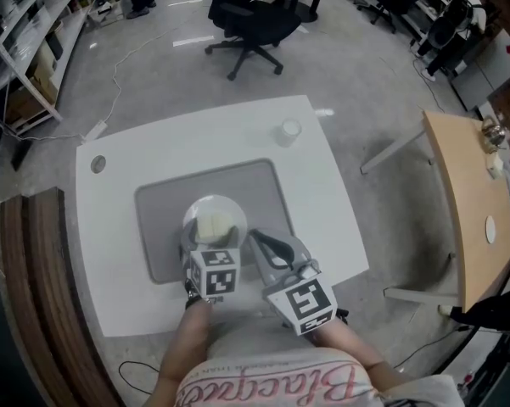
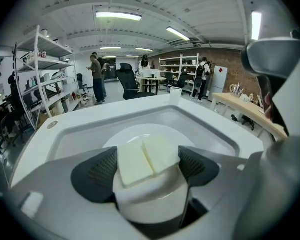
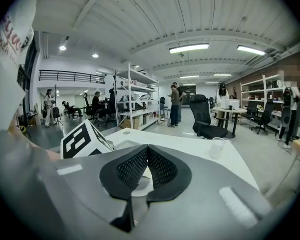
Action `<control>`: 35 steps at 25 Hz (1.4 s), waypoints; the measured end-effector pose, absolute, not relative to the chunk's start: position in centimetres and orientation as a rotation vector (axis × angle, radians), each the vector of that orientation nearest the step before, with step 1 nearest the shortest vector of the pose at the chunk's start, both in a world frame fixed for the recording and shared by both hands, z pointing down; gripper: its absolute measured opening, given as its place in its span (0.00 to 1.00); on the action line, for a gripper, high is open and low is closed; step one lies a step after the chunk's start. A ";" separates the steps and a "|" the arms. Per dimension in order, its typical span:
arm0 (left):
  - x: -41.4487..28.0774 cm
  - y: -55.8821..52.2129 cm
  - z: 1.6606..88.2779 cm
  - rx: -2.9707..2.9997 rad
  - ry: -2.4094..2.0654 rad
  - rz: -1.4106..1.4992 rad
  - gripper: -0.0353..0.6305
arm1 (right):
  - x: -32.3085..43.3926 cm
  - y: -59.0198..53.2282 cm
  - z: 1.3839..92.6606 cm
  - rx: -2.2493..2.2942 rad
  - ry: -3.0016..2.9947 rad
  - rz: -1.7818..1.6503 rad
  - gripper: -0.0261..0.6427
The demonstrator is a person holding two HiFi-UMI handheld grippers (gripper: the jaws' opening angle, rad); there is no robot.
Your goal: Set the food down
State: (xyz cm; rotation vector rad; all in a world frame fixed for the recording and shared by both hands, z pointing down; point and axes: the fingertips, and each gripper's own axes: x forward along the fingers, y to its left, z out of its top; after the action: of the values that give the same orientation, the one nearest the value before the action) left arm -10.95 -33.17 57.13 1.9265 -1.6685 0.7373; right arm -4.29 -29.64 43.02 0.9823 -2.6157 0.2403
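The food (image 2: 147, 159) is a white round piece topped by two pale yellow slabs. My left gripper (image 2: 146, 171) is shut on it, with the dark pads (image 2: 97, 174) pressing on both sides. It hangs just over a white plate (image 2: 135, 133) that rests on the grey tray (image 2: 80, 139). In the head view the food (image 1: 216, 225) sits over the plate (image 1: 195, 210) near the tray's (image 1: 255, 185) front, in the left gripper (image 1: 214, 237). My right gripper (image 1: 261, 242) is just to its right; its jaws (image 3: 147, 169) are shut and hold nothing.
The white table (image 1: 153, 142) carries a clear plastic cup (image 1: 289, 131) at the far right and a round cable hole (image 1: 98, 164) at the far left. An office chair (image 1: 250, 24) stands beyond the table. A wooden table (image 1: 471, 202) is at the right.
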 end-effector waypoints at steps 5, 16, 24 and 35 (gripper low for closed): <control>-11.0 -33.5 58.1 1.921 -1.650 0.743 0.62 | -4.3 -29.9 43.4 0.992 -2.599 0.252 0.04; -11.2 -34.3 58.4 1.923 -1.659 0.727 0.73 | -4.4 -29.6 43.6 0.992 -2.588 0.263 0.04; -12.3 -33.5 54.7 1.907 -1.724 0.590 0.85 | -3.6 -29.1 42.7 1.040 -2.607 0.292 0.04; -11.8 -29.5 48.6 1.911 -1.777 0.391 0.48 | -3.5 -25.5 41.1 0.958 -2.668 0.272 0.04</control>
State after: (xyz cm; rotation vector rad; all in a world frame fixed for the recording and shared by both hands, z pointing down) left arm -11.84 -29.48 48.56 1.9113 -1.7768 0.3905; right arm -3.52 -25.45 41.10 0.9579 -2.6677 0.2718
